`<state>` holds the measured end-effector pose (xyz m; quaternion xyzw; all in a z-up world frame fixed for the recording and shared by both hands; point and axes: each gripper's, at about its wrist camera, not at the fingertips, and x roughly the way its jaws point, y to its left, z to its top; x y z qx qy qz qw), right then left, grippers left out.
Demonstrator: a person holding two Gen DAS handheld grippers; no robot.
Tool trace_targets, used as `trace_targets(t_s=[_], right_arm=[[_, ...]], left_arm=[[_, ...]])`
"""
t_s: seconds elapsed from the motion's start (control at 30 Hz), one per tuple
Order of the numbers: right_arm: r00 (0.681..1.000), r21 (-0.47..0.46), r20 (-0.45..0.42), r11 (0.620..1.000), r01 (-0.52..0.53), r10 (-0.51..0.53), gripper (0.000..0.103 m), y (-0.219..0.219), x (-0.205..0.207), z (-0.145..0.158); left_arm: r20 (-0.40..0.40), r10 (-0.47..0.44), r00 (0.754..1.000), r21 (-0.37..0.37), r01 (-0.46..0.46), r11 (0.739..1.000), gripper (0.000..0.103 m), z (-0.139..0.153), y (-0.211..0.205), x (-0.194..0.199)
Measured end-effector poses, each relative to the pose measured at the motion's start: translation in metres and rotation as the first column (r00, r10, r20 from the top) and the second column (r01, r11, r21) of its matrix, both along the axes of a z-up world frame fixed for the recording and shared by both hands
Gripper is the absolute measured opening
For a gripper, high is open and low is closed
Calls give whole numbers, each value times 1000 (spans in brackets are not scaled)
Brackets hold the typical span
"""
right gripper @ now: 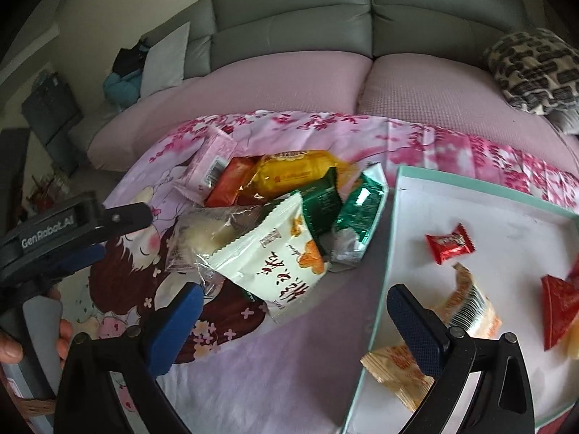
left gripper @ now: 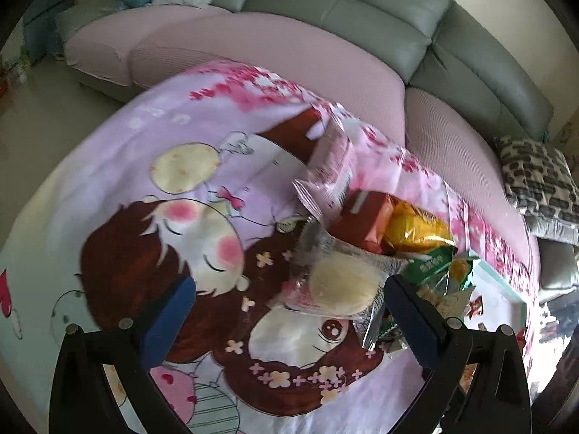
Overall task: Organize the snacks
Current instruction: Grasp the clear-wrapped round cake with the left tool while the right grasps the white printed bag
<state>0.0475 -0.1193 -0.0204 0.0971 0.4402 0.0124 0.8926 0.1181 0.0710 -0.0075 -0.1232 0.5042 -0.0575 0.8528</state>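
A heap of snack packets lies on the cartoon-print cloth. In the left wrist view my left gripper is open just short of a clear-wrapped pale bun, which sits between the fingertips, ungripped. Behind it lie a pink packet, a red packet, a yellow packet and a green packet. My right gripper is open and empty, hovering near a white packet and straddling the tray's left rim. The left gripper shows at the left, near the bun.
The white, teal-rimmed tray holds a red candy, two orange wafer packets, and a red triangular packet. Two green packets lie beside the tray. A pink-and-grey sofa stands behind, with a patterned cushion.
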Motion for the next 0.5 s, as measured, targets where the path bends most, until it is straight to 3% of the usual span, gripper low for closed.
trace_targets(t_s=[0.3, 0.5], right_arm=[[997, 20, -5, 996, -82, 82, 84, 11, 17, -14], [996, 22, -16, 996, -88, 89, 82, 10, 25, -22]], left_arm=[[-51, -112, 992, -51, 109, 993, 103, -14, -30, 19], [-67, -150, 986, -48, 147, 988, 103, -27, -45, 26]])
